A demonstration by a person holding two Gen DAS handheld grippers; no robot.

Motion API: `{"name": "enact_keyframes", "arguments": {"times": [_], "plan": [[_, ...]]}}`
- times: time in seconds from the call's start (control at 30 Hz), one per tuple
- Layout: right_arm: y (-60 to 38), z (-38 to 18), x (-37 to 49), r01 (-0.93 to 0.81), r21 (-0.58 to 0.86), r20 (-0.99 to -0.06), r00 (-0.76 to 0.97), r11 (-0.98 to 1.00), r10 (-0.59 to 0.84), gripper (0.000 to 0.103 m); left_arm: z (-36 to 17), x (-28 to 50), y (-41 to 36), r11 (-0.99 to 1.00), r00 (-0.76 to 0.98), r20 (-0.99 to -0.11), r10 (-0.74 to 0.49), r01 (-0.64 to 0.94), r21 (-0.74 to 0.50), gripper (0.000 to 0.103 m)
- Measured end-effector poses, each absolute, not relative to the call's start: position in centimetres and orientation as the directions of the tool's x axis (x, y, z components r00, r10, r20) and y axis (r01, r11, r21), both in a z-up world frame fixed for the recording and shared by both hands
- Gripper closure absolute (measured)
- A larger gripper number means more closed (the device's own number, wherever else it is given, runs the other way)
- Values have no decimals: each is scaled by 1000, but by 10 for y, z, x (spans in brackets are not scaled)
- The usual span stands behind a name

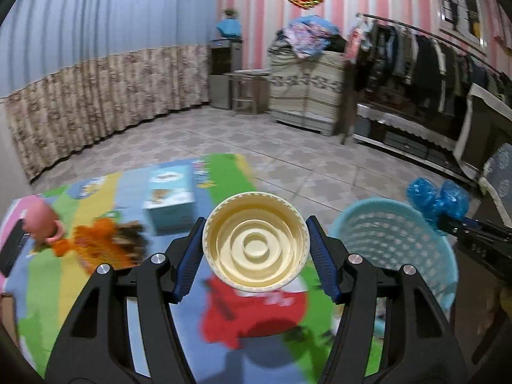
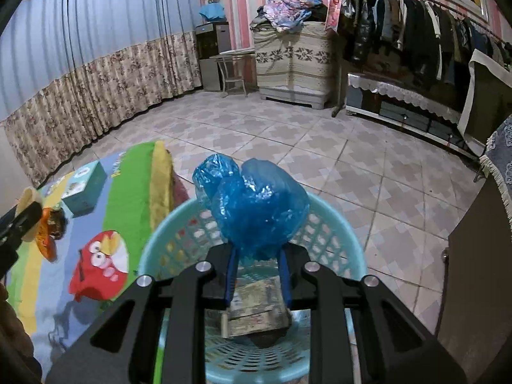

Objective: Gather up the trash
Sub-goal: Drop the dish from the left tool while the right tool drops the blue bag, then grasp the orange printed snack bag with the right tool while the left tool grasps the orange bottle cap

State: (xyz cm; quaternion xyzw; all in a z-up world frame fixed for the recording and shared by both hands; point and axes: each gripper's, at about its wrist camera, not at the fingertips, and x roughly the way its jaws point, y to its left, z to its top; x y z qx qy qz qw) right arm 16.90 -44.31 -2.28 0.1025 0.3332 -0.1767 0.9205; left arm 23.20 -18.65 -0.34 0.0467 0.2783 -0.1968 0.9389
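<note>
Basket [image 2: 332, 224] beside mat [image 2: 134, 192], box [image 2: 84, 188]

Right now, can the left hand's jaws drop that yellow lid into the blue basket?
Probably yes. The left gripper holds the lid beside the open basket, with only the right gripper's blue bag over the far rim.

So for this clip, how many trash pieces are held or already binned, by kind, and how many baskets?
Cream lid, in the left gripper: 1
Blue plastic bag, in the right gripper: 1
Worn carton in the basket: 1
Light blue basket: 1
Total: 4
</note>
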Motion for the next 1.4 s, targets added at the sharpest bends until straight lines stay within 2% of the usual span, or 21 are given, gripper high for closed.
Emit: {"name": "enact_keyframes", "arguments": {"times": [0.47, 0.53, 0.63, 0.77, 0.83, 1.27, 1.3, 1.33, 1.4], "plan": [[-496, -38, 157, 450, 165, -658, 713, 877, -242, 81, -39, 225, -306, 854, 686, -593, -422, 519, -7, 42], [-497, -41, 156, 455, 167, -662, 709, 875, -243, 81, -40, 226, -310, 852, 682, -597, -421, 523, -4, 36], [-500, -44, 155, 461, 172, -666, 705, 871, -242, 81, -34, 227, -307, 863, 706, -583, -403, 506, 16, 22], [-499, -46, 156, 455, 171, -668, 706, 874, -237, 81, -23, 230, -293, 879, 732, -566, -379, 475, 26, 18], [-494, -48, 160, 447, 165, -671, 704, 879, -232, 81, -18, 231, -279, 893, 750, -557, -358, 449, 31, 11], [-454, -61, 186, 378, 149, -696, 696, 914, -175, 77, -7, 228, -202, 938, 798, -538, -270, 345, 41, 6], [-452, -61, 188, 376, 148, -699, 694, 915, -172, 71, -7, 227, -195, 941, 801, -537, -264, 337, 41, 6], [-449, -63, 190, 377, 132, -704, 686, 917, -181, 58, -6, 227, -189, 943, 803, -537, -258, 330, 41, 6], [-446, -65, 191, 384, 110, -709, 677, 917, -199, 40, -5, 226, -177, 949, 807, -536, -246, 313, 36, 6]]}}
